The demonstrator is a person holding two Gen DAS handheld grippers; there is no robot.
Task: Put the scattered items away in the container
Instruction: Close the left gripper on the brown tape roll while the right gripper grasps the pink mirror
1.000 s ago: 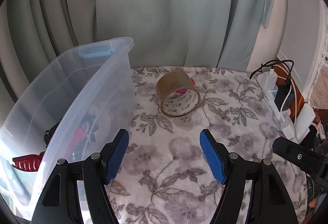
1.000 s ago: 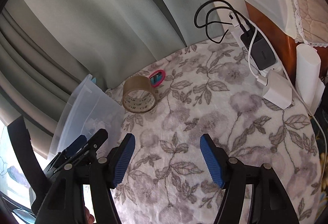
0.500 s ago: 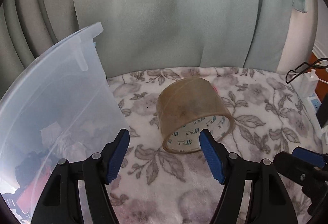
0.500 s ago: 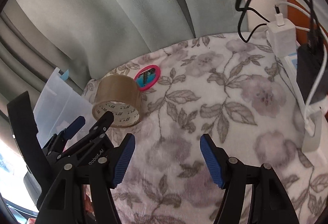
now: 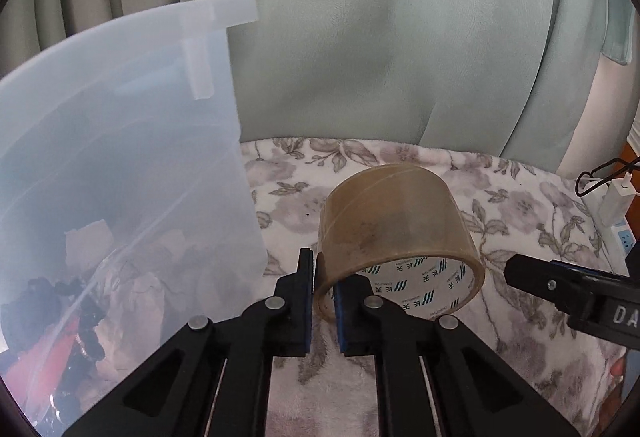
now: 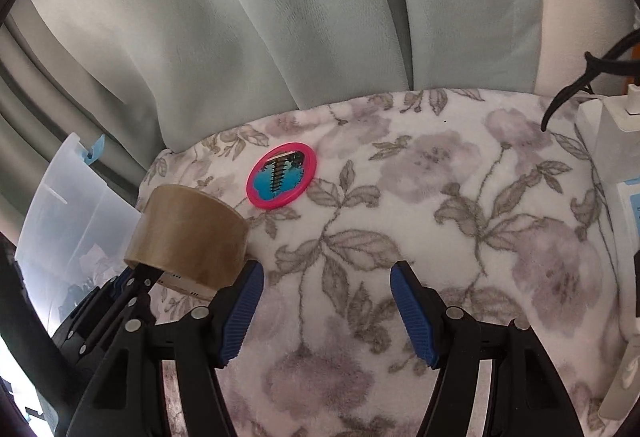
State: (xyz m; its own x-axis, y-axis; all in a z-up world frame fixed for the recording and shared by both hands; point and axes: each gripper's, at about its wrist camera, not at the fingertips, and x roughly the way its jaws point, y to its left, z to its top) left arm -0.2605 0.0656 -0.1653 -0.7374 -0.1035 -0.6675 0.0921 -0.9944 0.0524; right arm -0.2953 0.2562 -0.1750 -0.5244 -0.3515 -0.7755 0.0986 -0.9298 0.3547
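The left gripper (image 5: 323,291) has its two fingers pinched close together on the near wall of the roll of brown tape (image 5: 394,227), one finger outside the ring and one inside it. The roll sits tipped on the flowered blanket (image 6: 460,221), its open side facing near, just to the right of the clear plastic bin (image 5: 120,165). Through the bin's wall a few dark and red things can be made out at the bottom.

The right gripper (image 6: 326,311) hangs above the blanket with its fingers spread wide and nothing between them. Farther off lies a round pink-rimmed disc (image 6: 281,177) with a blue face, just beyond the roll and apart from the bin.

The step in hand looks like the grasp on the tape. The next move would call for lifting the roll clear of the blanket, carrying it left over the bin's tall rim and letting it go inside. The disc remains outside the bin.
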